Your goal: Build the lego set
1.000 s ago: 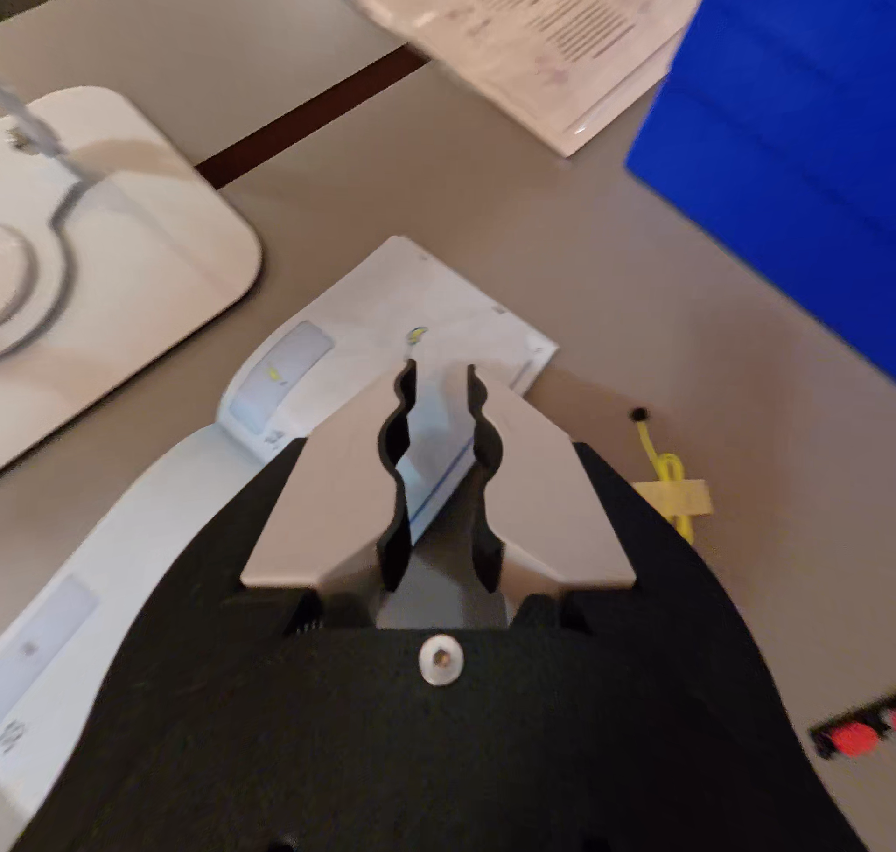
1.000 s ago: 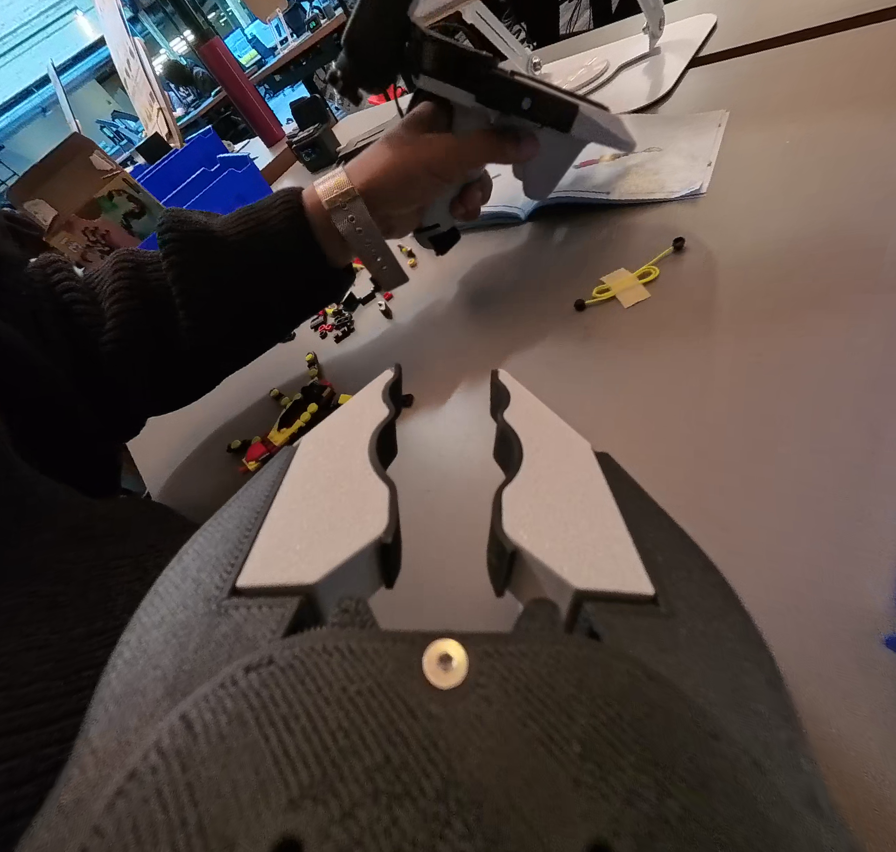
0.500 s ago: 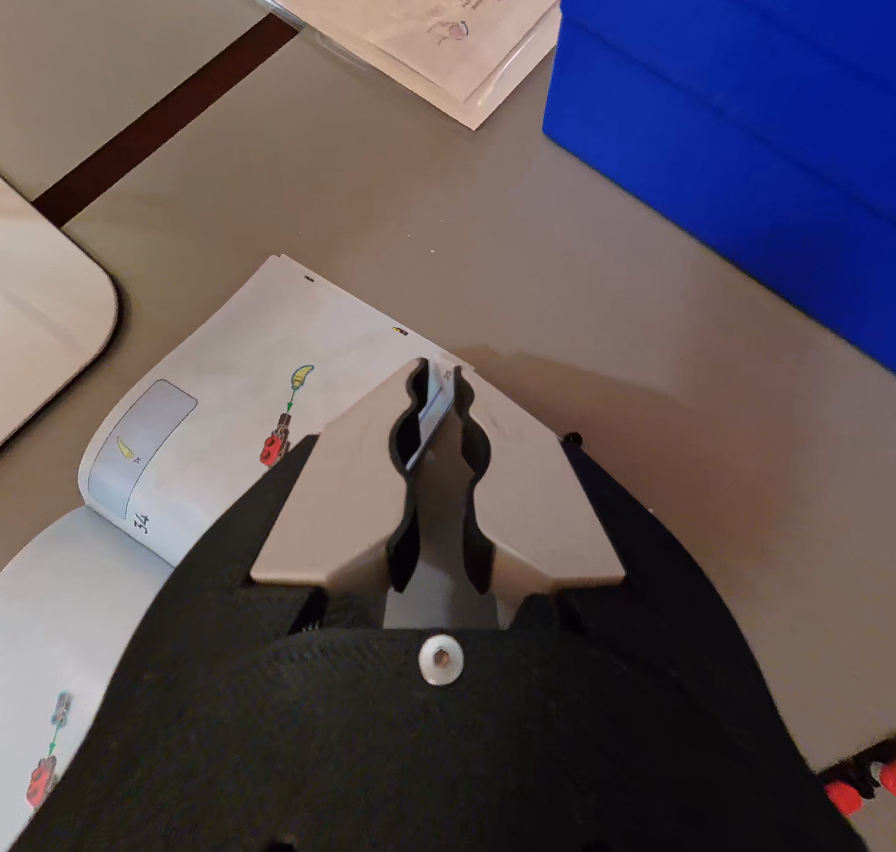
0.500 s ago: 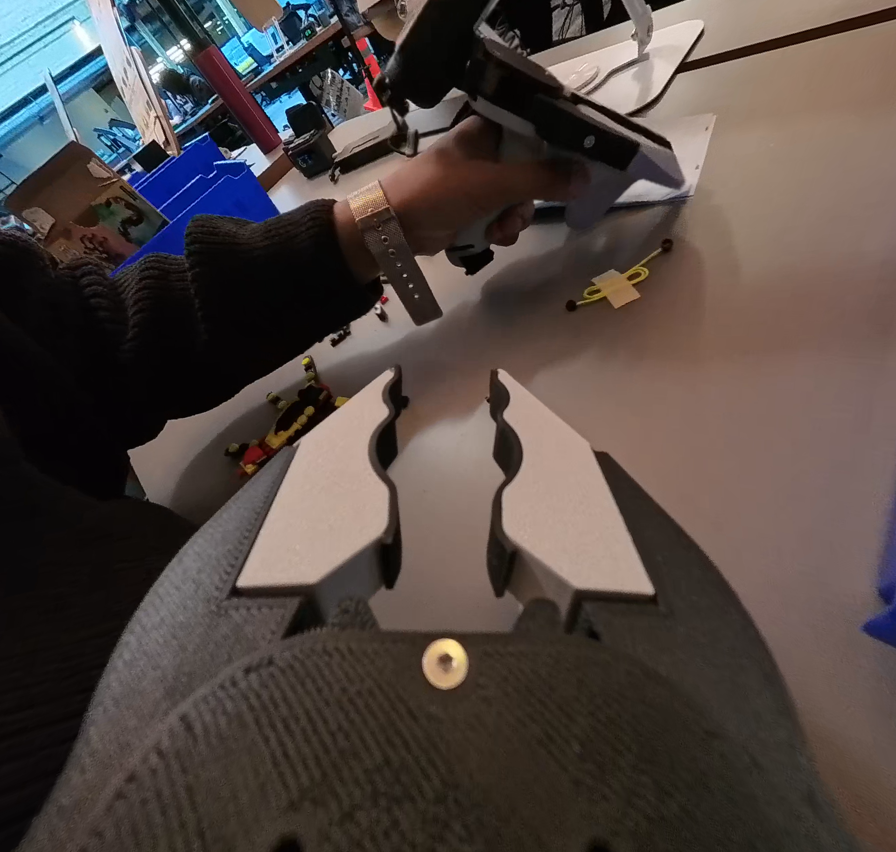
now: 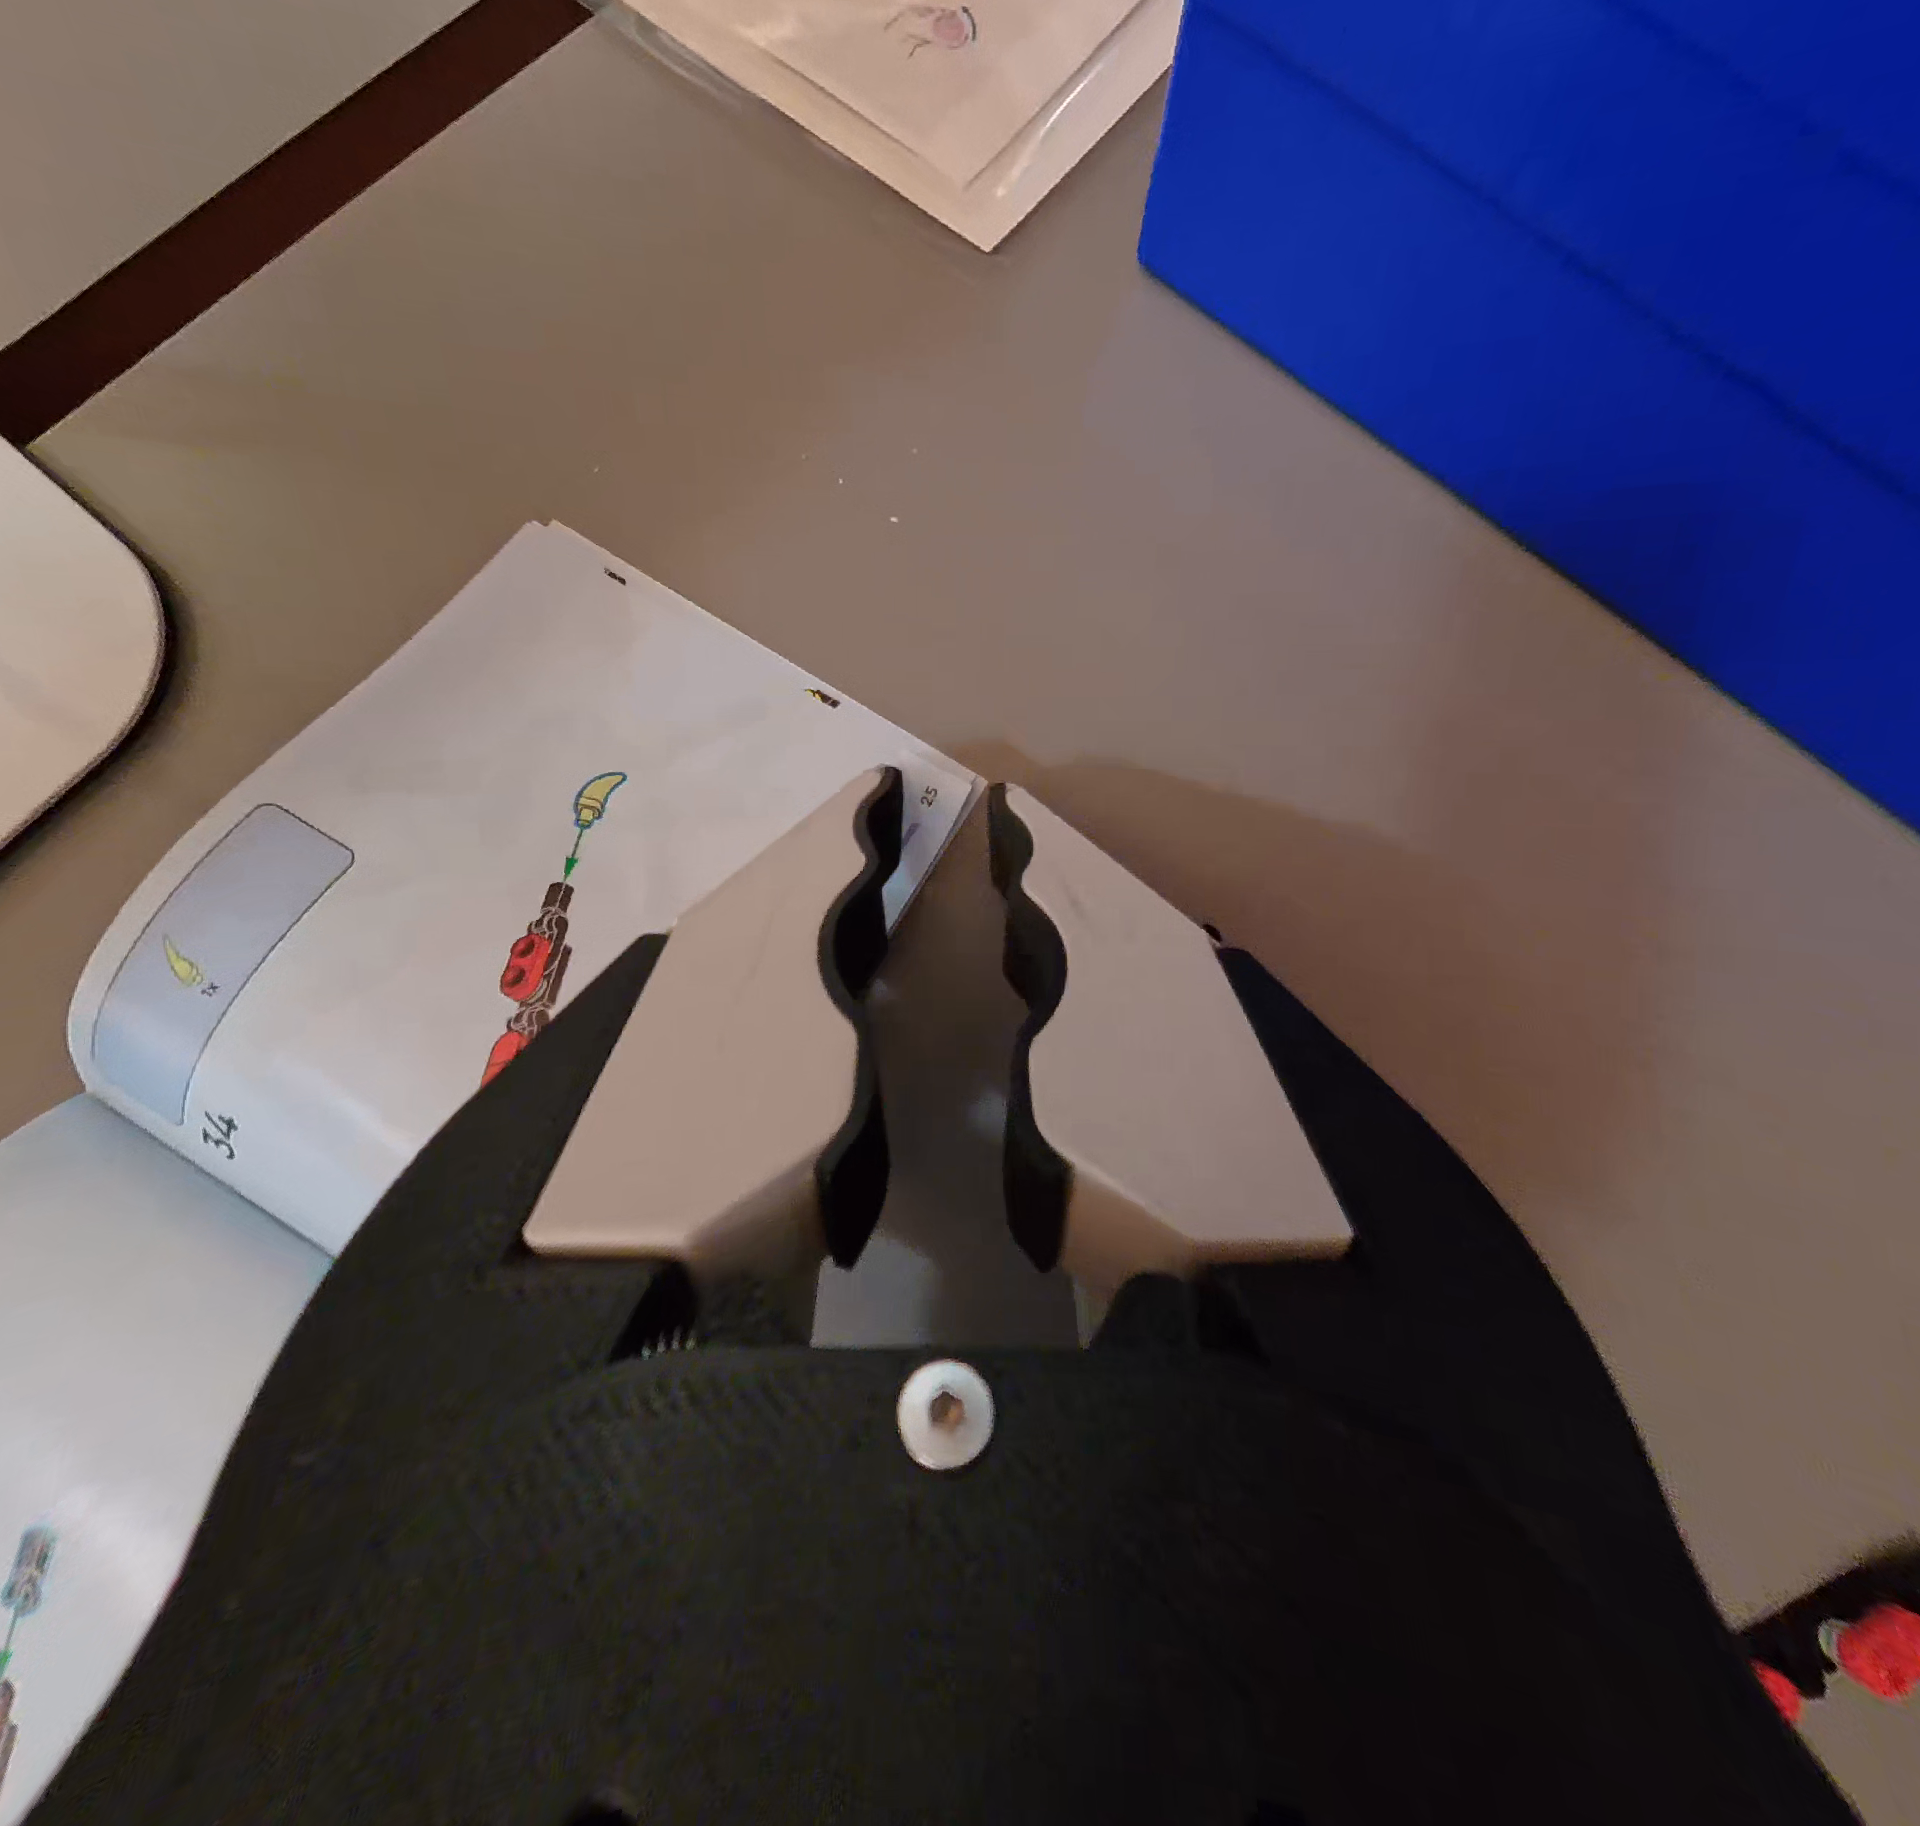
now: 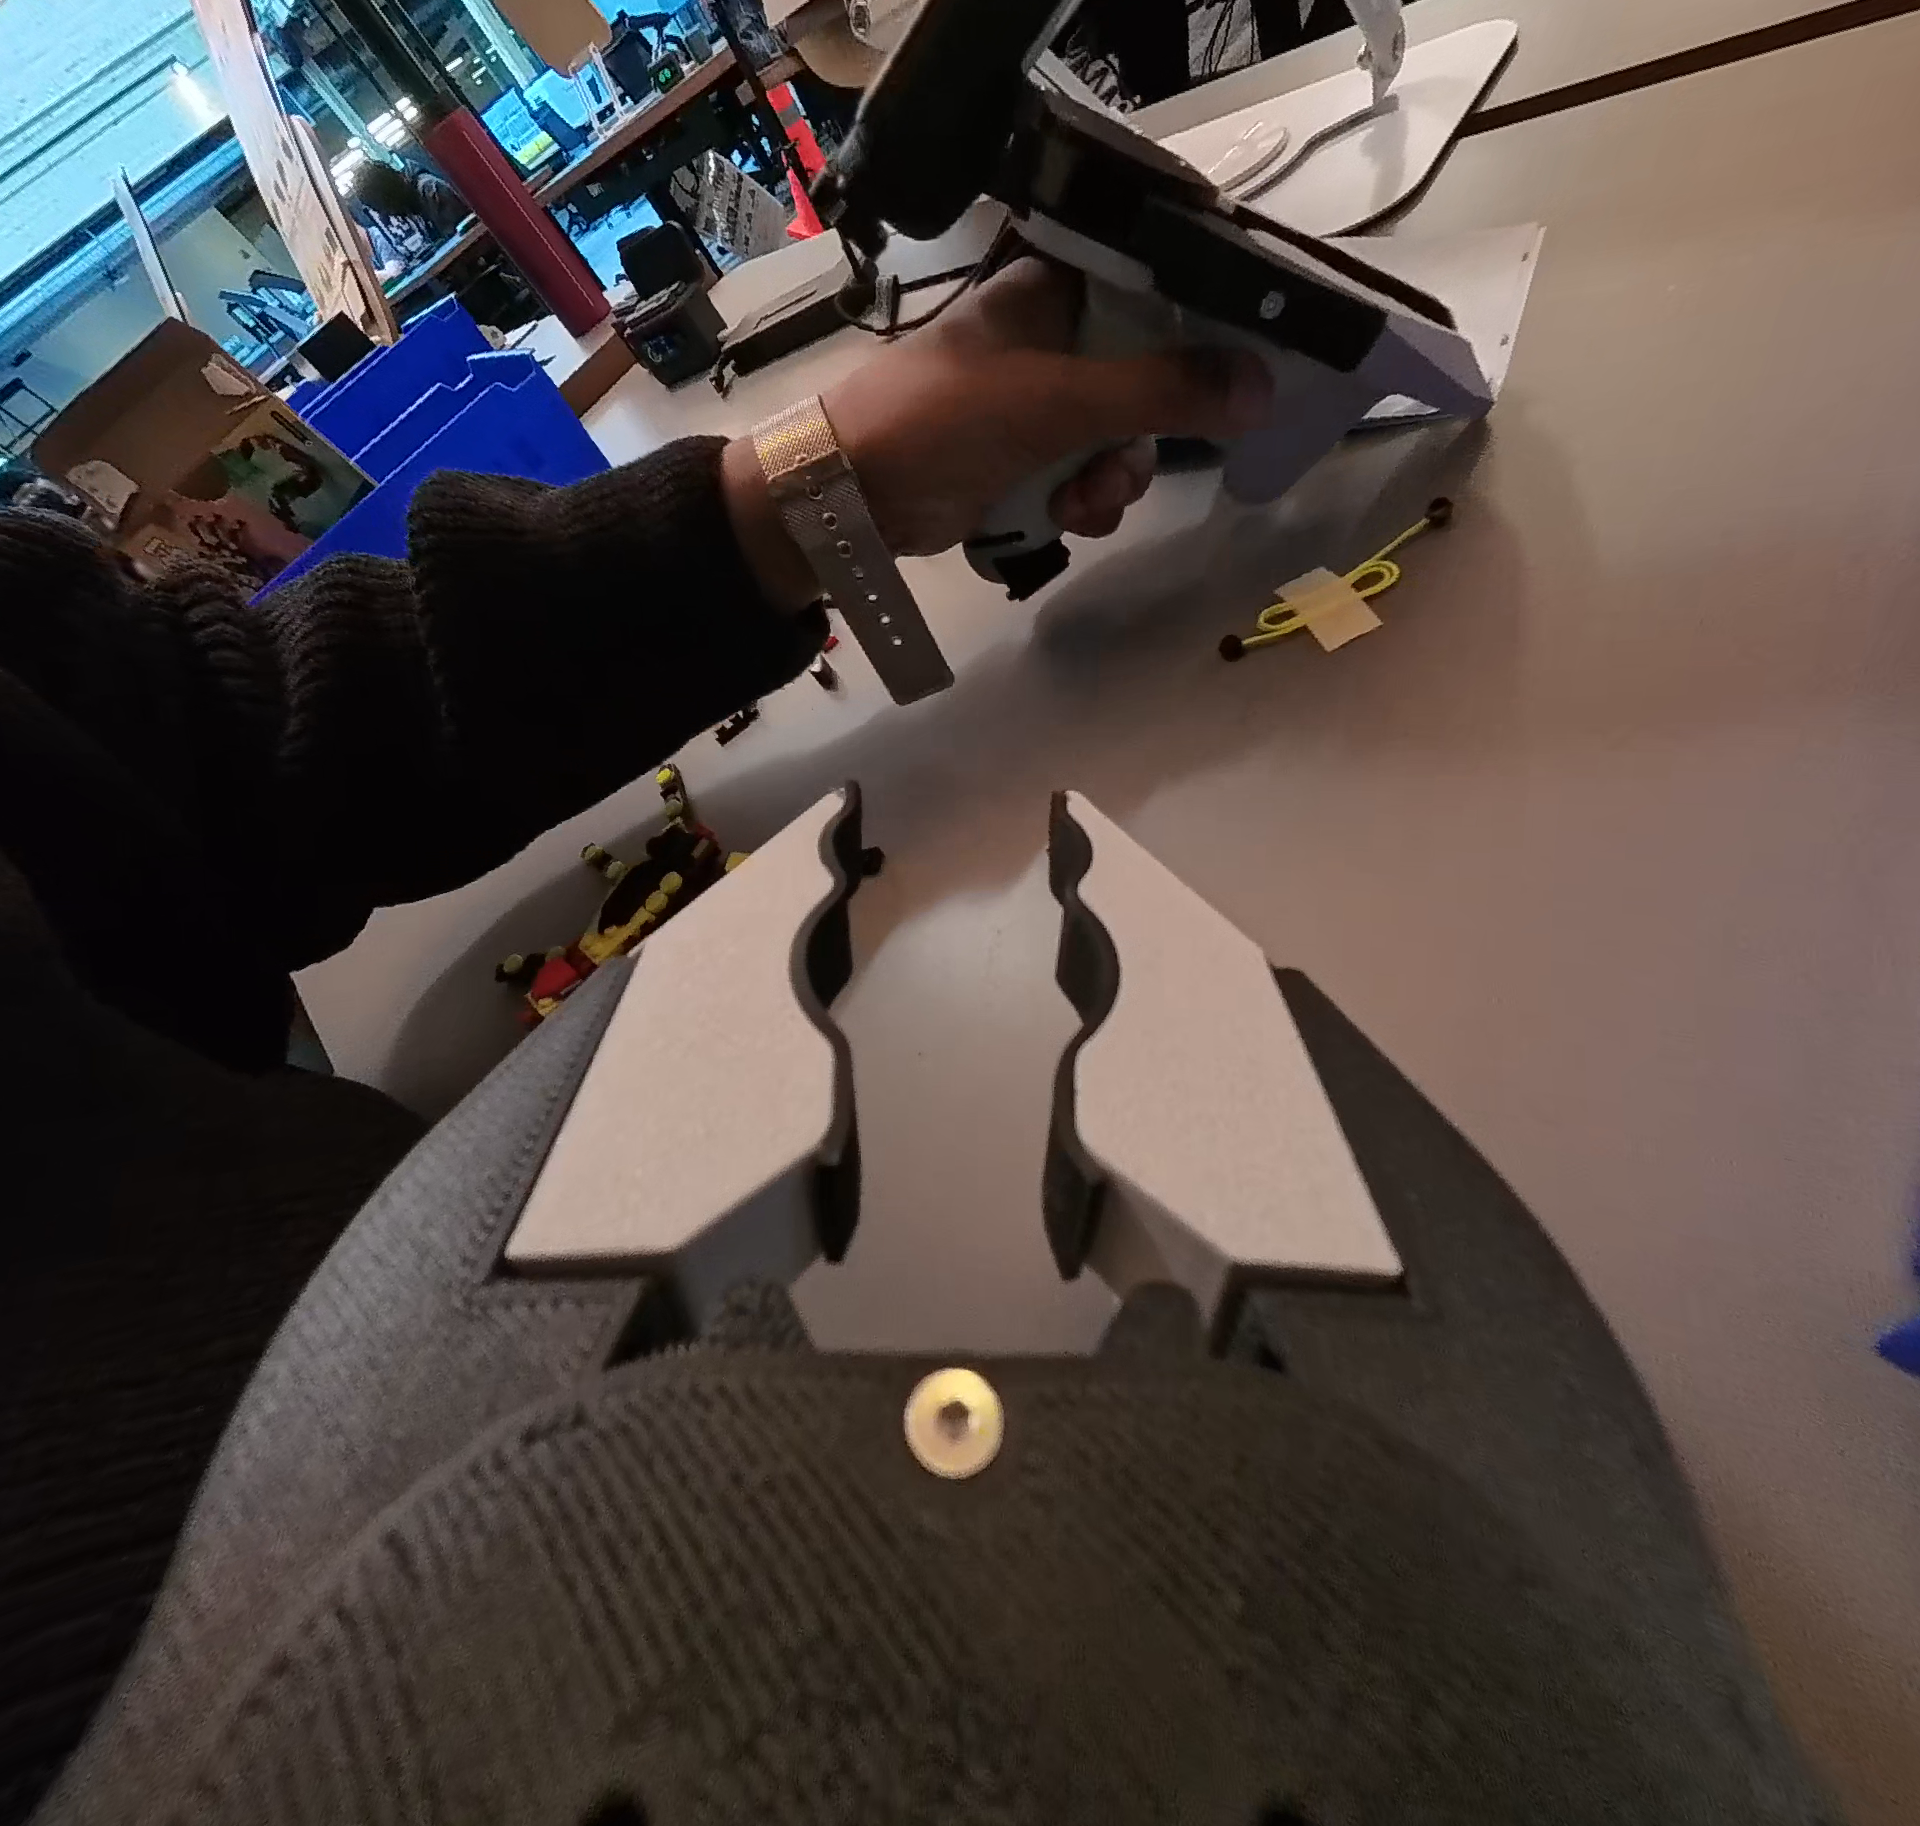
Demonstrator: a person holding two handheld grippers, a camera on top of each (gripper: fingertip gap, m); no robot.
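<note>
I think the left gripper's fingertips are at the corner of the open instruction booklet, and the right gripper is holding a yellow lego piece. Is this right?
Not quite. The right gripper holds nothing: the right wrist view shows its jaws open over bare table. The left gripper is at the instruction booklet corner, as you said.

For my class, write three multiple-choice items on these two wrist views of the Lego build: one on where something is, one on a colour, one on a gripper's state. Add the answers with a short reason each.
1. Where are the left gripper's tips?
A. at the instruction booklet's corner
B. inside the bin
C. on the partly built Lego model

2. What colour is the bin beyond the booklet?
A. green
B. blue
C. white

3. How is the right gripper?
A. shut on a brick
B. shut on a cord
C. open, holding nothing

Answers: 1 A, the page corner lies between its fingertips in the left wrist view. 2 B, its wall is solid blue. 3 C, bare table shows between its parted fingers; the Lego model lies apart to the left.
</note>
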